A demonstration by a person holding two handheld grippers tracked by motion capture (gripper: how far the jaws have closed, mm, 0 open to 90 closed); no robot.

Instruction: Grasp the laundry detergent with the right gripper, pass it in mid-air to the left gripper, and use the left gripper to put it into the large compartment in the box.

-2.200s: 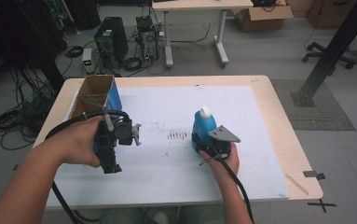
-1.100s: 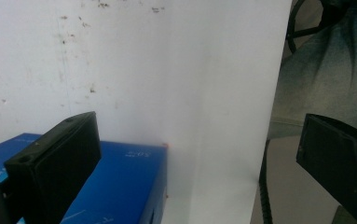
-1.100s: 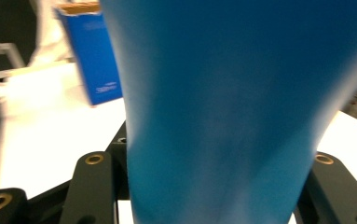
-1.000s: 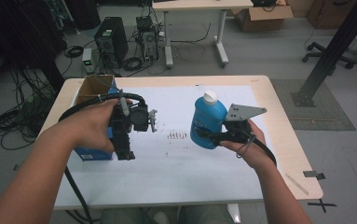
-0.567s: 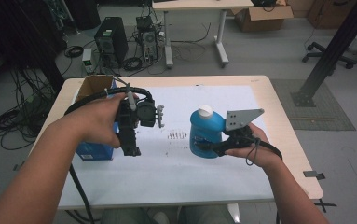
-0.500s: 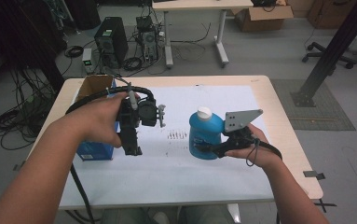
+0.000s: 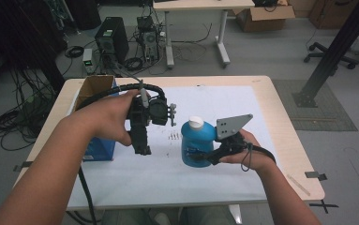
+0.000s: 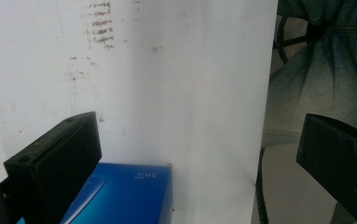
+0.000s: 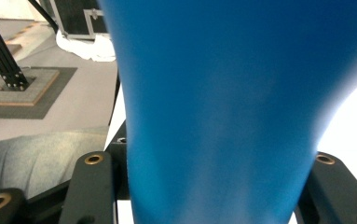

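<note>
Right fingers (image 7: 197,157) pinching blue bottle (image 7: 197,145) above white sheet (image 7: 224,108); left fingers (image 8: 199,158) spread, empty, over blue box (image 8: 125,193)

A blue plastic bottle (image 7: 197,146) with a white screw cap (image 7: 196,122) stands roughly upright, leaning a little, over the white sheet (image 7: 243,112) on the worktop, clamped low on its body between black jaws.
</note>
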